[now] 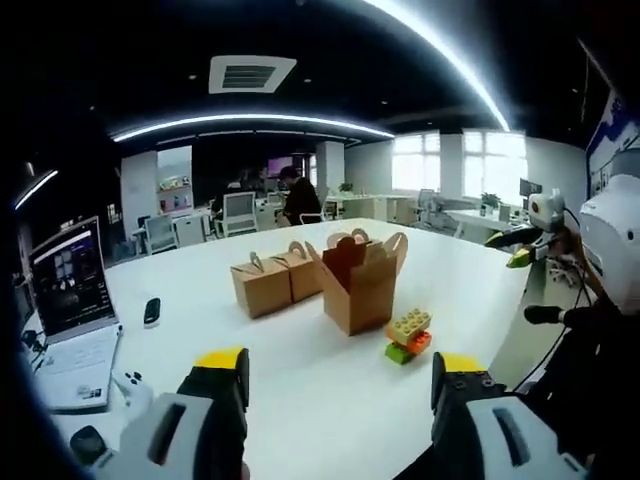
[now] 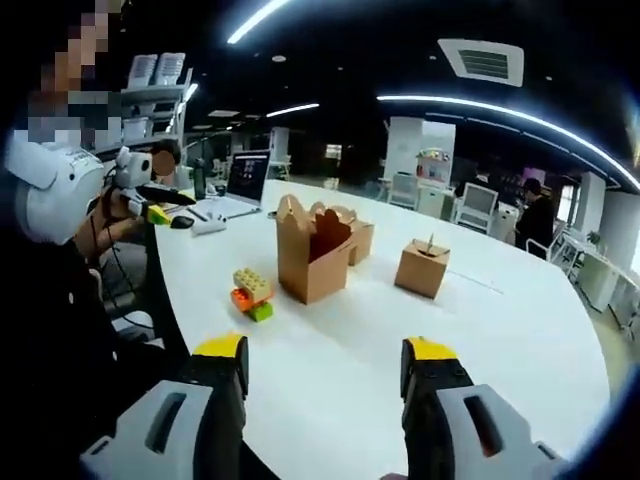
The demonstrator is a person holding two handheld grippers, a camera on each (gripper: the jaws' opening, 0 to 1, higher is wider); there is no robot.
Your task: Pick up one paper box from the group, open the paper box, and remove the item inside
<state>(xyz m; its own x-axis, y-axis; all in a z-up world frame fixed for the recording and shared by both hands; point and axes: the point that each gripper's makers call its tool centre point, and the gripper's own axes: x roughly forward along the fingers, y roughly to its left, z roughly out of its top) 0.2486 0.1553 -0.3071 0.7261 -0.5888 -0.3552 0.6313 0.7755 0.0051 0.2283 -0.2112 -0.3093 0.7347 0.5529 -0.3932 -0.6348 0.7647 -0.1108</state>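
Observation:
An opened brown paper box (image 1: 358, 278) (image 2: 313, 249) stands on the white table (image 1: 300, 390) (image 2: 330, 380) with its flaps up. A small stack of toy bricks (image 1: 409, 334) (image 2: 252, 294), yellow over orange and green, lies on the table beside it. Two closed paper boxes (image 1: 274, 280) sit behind the opened one in the left gripper view; in the right gripper view one closed box (image 2: 422, 266) stands apart to the right and another (image 2: 362, 241) peeks from behind the opened box. My left gripper (image 1: 340, 370) and right gripper (image 2: 325, 360) are both open, empty, short of the boxes.
A laptop (image 1: 70, 300) (image 2: 245, 180), a black mouse (image 1: 151, 311) and a white controller (image 1: 130, 385) lie at one end of the table. A person in dark clothes (image 1: 590, 340) (image 2: 60, 300) stands at the table's edge. Desks, chairs and a seated person (image 1: 297, 196) fill the background.

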